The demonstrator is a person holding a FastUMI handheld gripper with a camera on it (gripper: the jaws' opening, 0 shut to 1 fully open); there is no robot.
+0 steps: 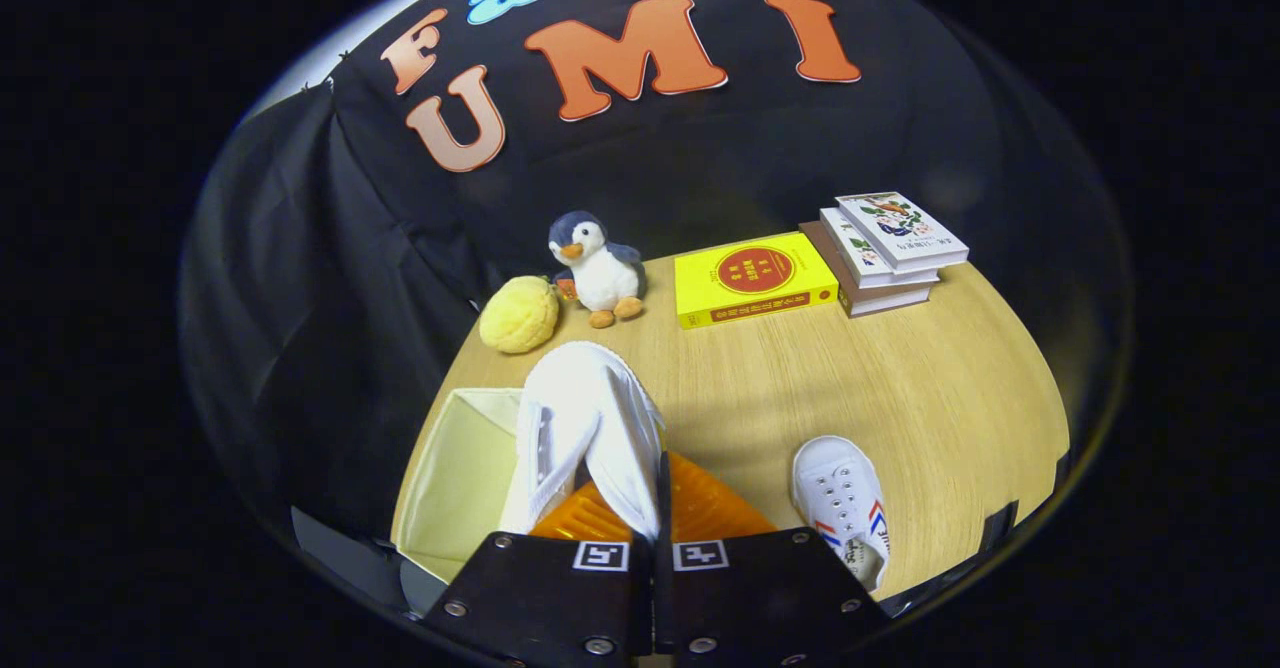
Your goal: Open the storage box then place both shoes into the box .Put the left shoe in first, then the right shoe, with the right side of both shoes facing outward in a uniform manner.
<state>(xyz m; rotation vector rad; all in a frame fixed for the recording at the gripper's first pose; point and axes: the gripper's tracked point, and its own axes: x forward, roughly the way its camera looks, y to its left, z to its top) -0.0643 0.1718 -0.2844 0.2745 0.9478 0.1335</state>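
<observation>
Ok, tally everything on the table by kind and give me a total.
Shoes: 2, one gripped between the gripper fingers, one lying on the table
Books: 4, one yellow, three stacked
Soft toys: 2, a penguin and a yellow plush
Storage boxes: 1, open
Total: 9

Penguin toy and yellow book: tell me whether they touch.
Apart. The gripper view shows bare tabletop between the penguin toy and the yellow book.
</observation>
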